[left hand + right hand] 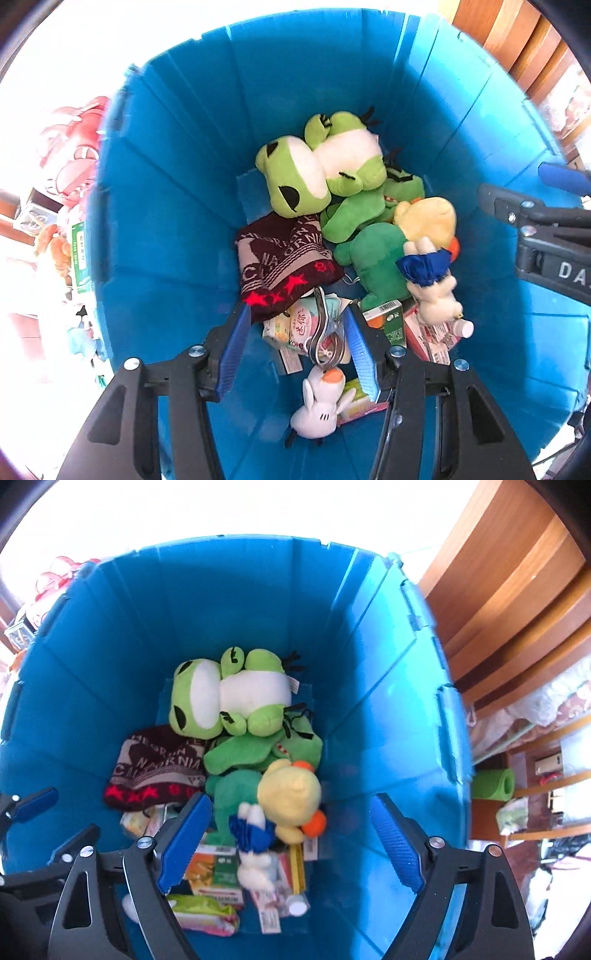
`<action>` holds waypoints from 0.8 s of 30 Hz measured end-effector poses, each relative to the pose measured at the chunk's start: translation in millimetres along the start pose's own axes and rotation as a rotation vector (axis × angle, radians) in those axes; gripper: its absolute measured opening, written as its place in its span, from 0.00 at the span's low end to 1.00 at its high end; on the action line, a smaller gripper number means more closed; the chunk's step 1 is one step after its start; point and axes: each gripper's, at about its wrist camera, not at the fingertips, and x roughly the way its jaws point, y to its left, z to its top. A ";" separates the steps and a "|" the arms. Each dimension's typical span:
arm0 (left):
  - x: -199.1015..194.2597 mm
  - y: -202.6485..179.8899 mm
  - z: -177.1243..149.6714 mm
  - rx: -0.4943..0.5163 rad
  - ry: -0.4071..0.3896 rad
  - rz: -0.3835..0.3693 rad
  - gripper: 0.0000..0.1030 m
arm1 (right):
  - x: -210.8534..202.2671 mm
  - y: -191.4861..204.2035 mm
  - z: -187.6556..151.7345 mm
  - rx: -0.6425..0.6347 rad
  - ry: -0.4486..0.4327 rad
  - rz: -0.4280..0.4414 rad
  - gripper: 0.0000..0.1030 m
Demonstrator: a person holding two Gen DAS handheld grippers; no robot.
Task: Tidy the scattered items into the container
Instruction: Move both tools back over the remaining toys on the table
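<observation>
Looking down through both wrist cameras, you see the inside of the blue bin (177,206), with both grippers poised over its contents. Your left gripper (291,343) has its blue pads apart; a metal clip (325,332) and the small white rabbit toy (319,402) hanging from it lie between the fingers, though you cannot tell whether either pad touches them. Your right gripper (291,834) is spread wide, holding nothing, with the yellow duck (290,797) and a white toy with a blue scarf (255,849) lying between its fingers on the bin floor.

The items already sit in the bin: pale green frog toys (295,177) toward the far wall, darker green plush (373,258) just beside the duck, and a dark knitted hat (284,262) with red stars (lettering partly readable) resting against the frogs. Packets and small cartons (218,875) lie under the pile near the front wall.

In the left view your right gripper (543,221) shows at the right edge, over the bin. Outside the bin, a green roll (493,783) rests on a wooden shelf (535,830).
</observation>
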 end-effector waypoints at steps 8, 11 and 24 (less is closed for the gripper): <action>-43.4 19.4 -42.4 -0.027 -0.071 -0.017 0.50 | -45.2 24.2 -32.9 -0.029 -0.047 -0.017 0.86; -60.1 27.4 -62.1 -0.012 -0.100 -0.035 0.50 | -61.0 35.2 -47.6 -0.022 -0.059 -0.030 0.86; -129.6 128.7 -164.7 0.051 -0.297 -0.042 0.50 | -141.6 138.3 -115.2 0.033 -0.165 -0.043 0.91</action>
